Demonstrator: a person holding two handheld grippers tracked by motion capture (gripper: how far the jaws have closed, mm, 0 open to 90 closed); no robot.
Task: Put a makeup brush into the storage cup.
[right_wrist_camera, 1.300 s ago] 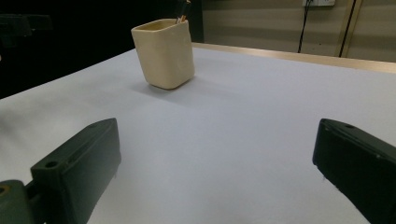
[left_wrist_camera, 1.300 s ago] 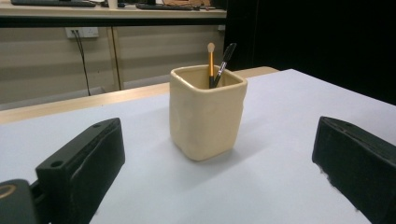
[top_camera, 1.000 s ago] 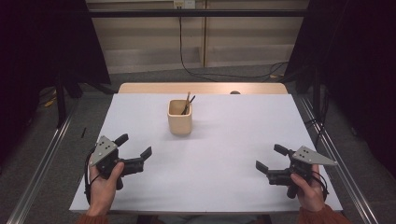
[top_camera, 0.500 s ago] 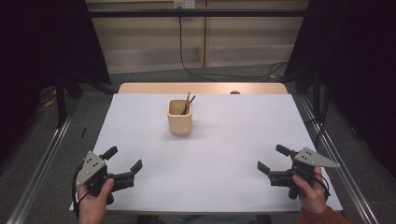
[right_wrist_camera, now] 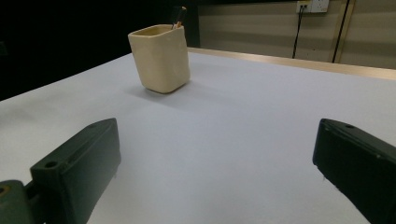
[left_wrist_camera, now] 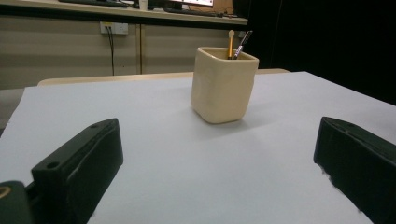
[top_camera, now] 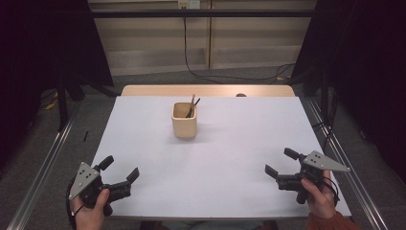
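Both my grippers, left gripper (top_camera: 119,168) and right gripper (top_camera: 281,166), sit empty with jaws apart near the table's front corners; I'd reach for the cup (top_camera: 184,119) next

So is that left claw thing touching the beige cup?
Apart. The high view shows the left gripper near the table's front edge, with bare white tabletop between it and the cup.
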